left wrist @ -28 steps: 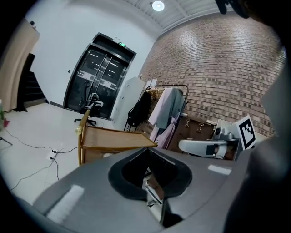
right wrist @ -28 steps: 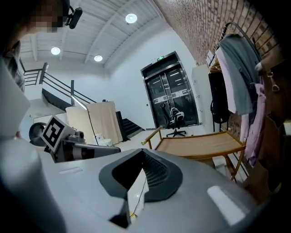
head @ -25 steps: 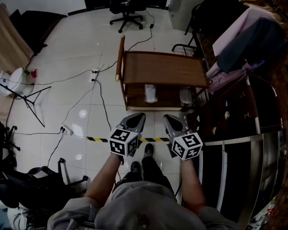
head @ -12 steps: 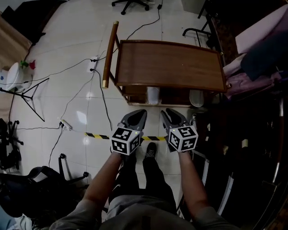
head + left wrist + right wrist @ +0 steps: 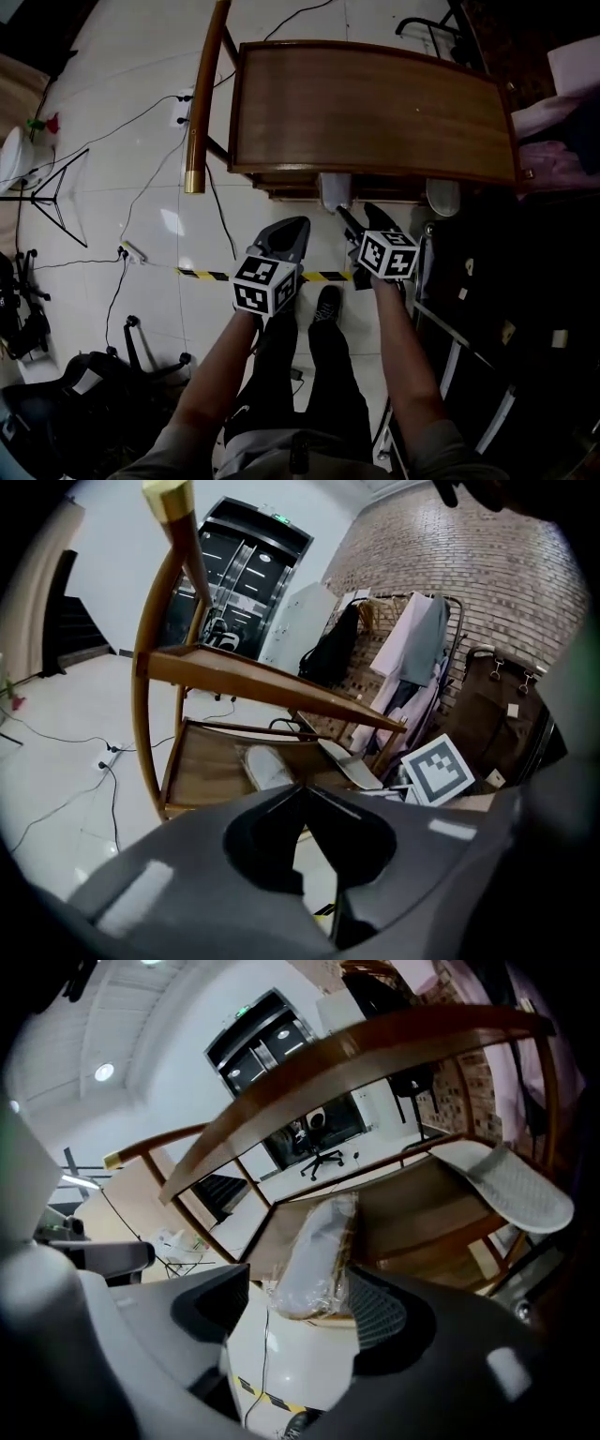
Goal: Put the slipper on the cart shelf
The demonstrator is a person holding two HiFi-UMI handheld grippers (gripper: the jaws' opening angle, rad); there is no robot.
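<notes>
- Between the jaws of my right gripper [image 5: 298, 1309] stands the near end of the slipper [image 5: 314, 1246], which is wrapped in clear plastic. The jaws have just been opening and now stand spread. The mesh pad on one side is close against the wrap, while the other pad is clearly off it, so I have no pinch yet.
- That slipper lies on the lower shelf [image 5: 422, 1199] of the cart [image 5: 370, 108], with its near end poking out past the front edge towards me.
- A second slipper [image 5: 516, 1185] lies further right on the same shelf, well apart from my jaws.
- My left gripper [image 5: 302, 787] hangs beside the right one in front of the cart. Its jaws are pressed together with nothing in them.
- I judge this to be the reach-in before the grasp, so the placing is not yet done.
- Next I should slide a little further along the slipper, centre it between both pads and close firmly, because the plastic looks slippery.
- After that, lifting it clear calls for keeping it under the cart's top board without snagging.
</notes>
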